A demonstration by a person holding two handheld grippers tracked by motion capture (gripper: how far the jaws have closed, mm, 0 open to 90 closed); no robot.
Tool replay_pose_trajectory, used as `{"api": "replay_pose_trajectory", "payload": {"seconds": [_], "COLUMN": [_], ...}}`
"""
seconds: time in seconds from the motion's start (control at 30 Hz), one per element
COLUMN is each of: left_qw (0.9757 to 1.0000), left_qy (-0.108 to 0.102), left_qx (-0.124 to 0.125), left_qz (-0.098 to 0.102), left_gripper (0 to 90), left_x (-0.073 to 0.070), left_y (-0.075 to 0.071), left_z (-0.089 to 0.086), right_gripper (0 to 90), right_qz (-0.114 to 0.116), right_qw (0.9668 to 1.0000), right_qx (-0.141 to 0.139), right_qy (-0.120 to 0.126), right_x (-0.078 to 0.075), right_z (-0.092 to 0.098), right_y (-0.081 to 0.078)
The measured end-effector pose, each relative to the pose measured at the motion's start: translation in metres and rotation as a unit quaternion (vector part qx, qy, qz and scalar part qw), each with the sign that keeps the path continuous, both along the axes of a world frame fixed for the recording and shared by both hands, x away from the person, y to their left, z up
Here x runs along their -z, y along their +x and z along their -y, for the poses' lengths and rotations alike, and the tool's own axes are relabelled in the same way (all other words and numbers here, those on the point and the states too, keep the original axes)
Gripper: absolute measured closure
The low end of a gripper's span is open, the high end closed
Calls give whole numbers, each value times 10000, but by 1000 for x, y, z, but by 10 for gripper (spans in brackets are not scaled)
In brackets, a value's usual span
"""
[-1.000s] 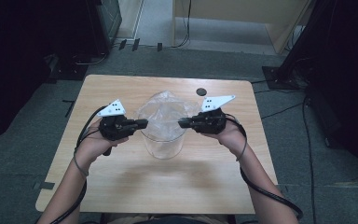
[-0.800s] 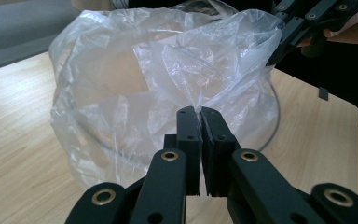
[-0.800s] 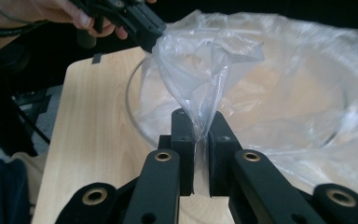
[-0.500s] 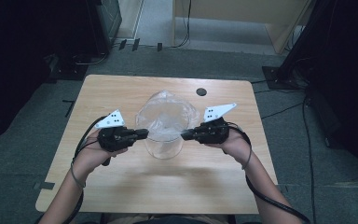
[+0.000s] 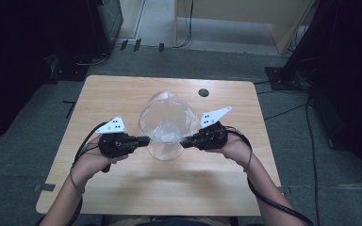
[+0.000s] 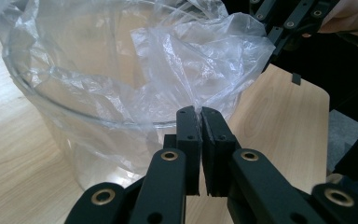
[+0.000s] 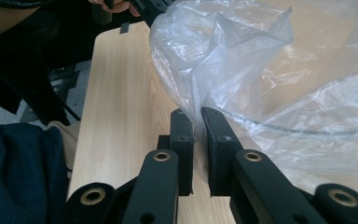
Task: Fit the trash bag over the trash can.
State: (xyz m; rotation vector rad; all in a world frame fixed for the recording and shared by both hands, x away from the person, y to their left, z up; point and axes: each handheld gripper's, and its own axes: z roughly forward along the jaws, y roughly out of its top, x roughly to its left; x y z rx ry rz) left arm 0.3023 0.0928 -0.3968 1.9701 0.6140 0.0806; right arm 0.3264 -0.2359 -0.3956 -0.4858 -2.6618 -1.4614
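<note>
From the high view, a clear glass bowl (image 5: 164,146) stands near the middle of the wooden counter (image 5: 122,94), with a clear plastic bag (image 5: 166,115) set in it and billowing up above its rim. The left gripper (image 5: 147,139) comes in level from the left side of the bowl and the right gripper (image 5: 184,141) from the right, so the two face each other across it, each with its tips at the bag's edge by the rim. A hand holds each one, and a black cable trails back from each along the forearm. A small dark round hole (image 5: 203,92) sits in the counter toward the far edge, well apart from the bowl.

In the left gripper view, the left gripper (image 6: 199,111) has its jaws pressed together on a fold of the plastic bag (image 6: 200,60), which rises from between the tips just above the rim of the glass bowl (image 6: 98,126). The right gripper's black links show at the top right, beyond the bag.

In the right gripper view, the right gripper (image 7: 196,114) is nearly closed, with a narrow gap in which a gathered edge of the plastic bag (image 7: 223,51) is pinched. The rim of the glass bowl (image 7: 279,130) runs off to the right under the film.
</note>
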Motion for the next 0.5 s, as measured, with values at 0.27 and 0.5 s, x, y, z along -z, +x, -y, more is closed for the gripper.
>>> {"api": "replay_pose_trajectory", "payload": {"seconds": [0.27, 0.5], "left_qw": [9999, 9997], "left_qy": [14, 209], "left_qx": [116, 119], "left_qz": [-80, -100], "left_gripper": [866, 863], "left_x": [4, 12], "left_y": [-1, 0], "left_z": [2, 4], "right_gripper": [842, 837], "right_qz": [-80, -14], "right_qw": [9999, 9997], "right_qx": [-20, -55], "right_qy": [-148, -229], "right_x": [10, 14], "right_z": [-6, -11], "right_y": [1, 0]}}
